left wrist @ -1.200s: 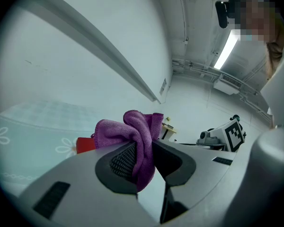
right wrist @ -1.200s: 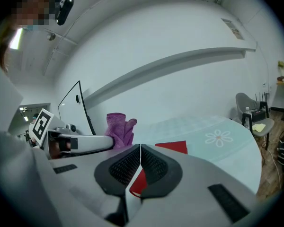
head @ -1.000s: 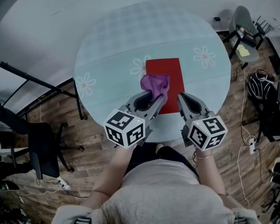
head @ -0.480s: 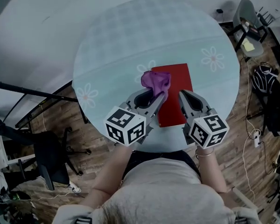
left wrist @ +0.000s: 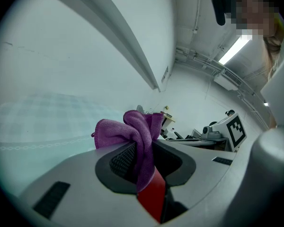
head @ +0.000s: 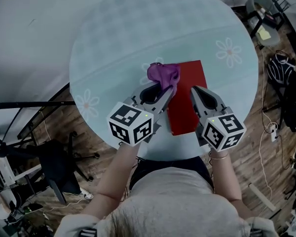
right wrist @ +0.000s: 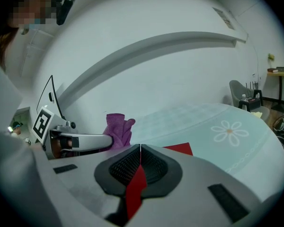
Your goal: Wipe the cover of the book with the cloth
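Note:
A red book point(head: 190, 100) lies on the near right part of the round table point(head: 113, 38). My left gripper point(head: 170, 89) is shut on a bunched purple cloth point(head: 163, 74), which hangs over the book's far left corner. In the left gripper view the cloth point(left wrist: 138, 136) is pinched between the jaws of my left gripper point(left wrist: 144, 148), with the red book point(left wrist: 152, 198) showing below. My right gripper point(head: 193, 89) hovers shut over the book with nothing in it. The right gripper view shows my right gripper point(right wrist: 140, 146), the book point(right wrist: 180, 149) and the cloth point(right wrist: 117, 128) to the left.
The table wears a pale blue cloth printed with daisies point(head: 229, 52). A black office chair point(head: 54, 162) stands on the wooden floor at the left. A grey chair point(head: 261, 1) and a dark bag point(head: 278, 75) with cables are at the right.
My left gripper has carried the cloth from the middle of the book toward its far left corner. The right gripper has stayed shut over the book's near part. The head view has shifted.

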`<state>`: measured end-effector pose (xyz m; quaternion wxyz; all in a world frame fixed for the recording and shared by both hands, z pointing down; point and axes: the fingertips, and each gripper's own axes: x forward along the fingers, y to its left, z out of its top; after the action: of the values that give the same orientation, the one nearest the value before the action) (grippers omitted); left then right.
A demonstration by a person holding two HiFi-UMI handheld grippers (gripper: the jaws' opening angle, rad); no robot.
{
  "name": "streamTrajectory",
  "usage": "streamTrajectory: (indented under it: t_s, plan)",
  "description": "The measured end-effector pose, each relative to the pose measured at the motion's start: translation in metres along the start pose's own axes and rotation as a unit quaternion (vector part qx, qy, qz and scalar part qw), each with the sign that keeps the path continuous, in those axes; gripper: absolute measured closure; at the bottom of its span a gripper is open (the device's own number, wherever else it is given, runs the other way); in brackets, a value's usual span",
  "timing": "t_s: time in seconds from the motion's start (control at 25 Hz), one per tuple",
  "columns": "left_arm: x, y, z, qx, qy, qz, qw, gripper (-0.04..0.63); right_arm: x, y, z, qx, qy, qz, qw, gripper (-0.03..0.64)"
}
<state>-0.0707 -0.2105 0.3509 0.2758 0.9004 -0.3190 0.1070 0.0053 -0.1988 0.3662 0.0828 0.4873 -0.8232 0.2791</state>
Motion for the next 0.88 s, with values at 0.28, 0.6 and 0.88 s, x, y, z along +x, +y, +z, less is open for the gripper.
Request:
streamTrajectory:
  t_s: [0.28, 0.6, 0.88]
  plan:
    - [0.019, 0.022, -0.005, 0.059, 0.035, 0.018, 0.9975, 0.483, 0.017, -0.012, -0.007, 0.013, 0.010, -0.009, 1.000, 0.594]
    - [0.039, 0.042, -0.012, 0.097, 0.069, 0.021, 0.9926, 0.483, 0.032, -0.019, -0.012, 0.027, 0.019, -0.018, 0.999, 0.594]
    - [0.055, 0.051, -0.020, 0.093, 0.076, 0.013, 0.9927, 0.483, 0.038, -0.032, -0.018, 0.038, 0.024, -0.036, 0.998, 0.594]
